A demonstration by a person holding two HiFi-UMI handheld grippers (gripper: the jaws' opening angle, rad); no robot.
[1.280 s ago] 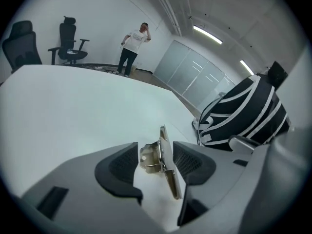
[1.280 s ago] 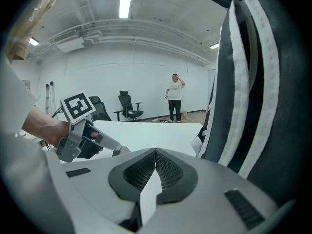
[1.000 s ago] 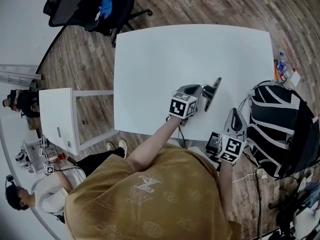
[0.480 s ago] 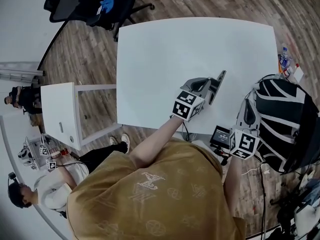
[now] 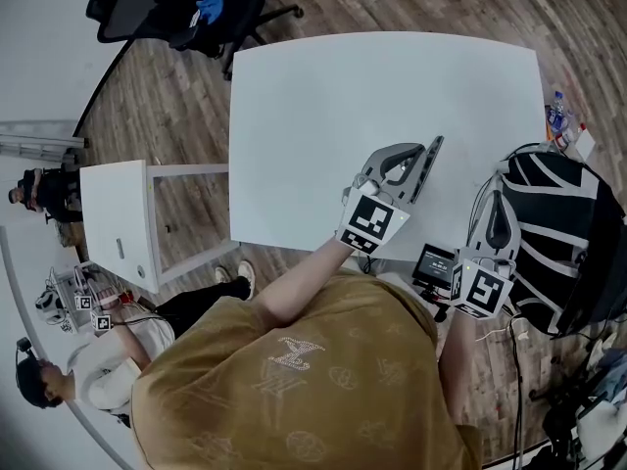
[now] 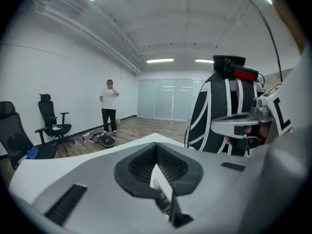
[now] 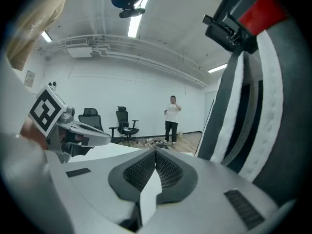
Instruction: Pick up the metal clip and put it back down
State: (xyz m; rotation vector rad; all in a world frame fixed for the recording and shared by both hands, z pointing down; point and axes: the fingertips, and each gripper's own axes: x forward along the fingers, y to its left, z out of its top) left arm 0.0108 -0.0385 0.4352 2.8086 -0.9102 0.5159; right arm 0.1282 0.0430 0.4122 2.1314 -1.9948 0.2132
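No metal clip shows in any view. My left gripper [image 5: 434,147] hangs over the front right part of the white table [image 5: 323,116], its tips pointing to the far right. In the left gripper view its ribbed pads [image 6: 157,152] meet with nothing between them, so it is shut and holds nothing. My right gripper [image 5: 499,200] is off the table's right front corner, next to a black-and-white striped bag [image 5: 558,243]. Its pads [image 7: 155,156] also meet, shut on nothing.
A black office chair [image 5: 186,13] stands beyond the table's far left corner. A small white side table [image 5: 113,223] is at the left, with a seated person [image 5: 88,360] below it. A small screen device [image 5: 431,262] hangs at the table's front edge. A person [image 6: 109,106] stands far off.
The left gripper has tipped so that its marker cube sits lower and nearer the table's front edge. The right gripper has shifted a little to the right, beside the bag.
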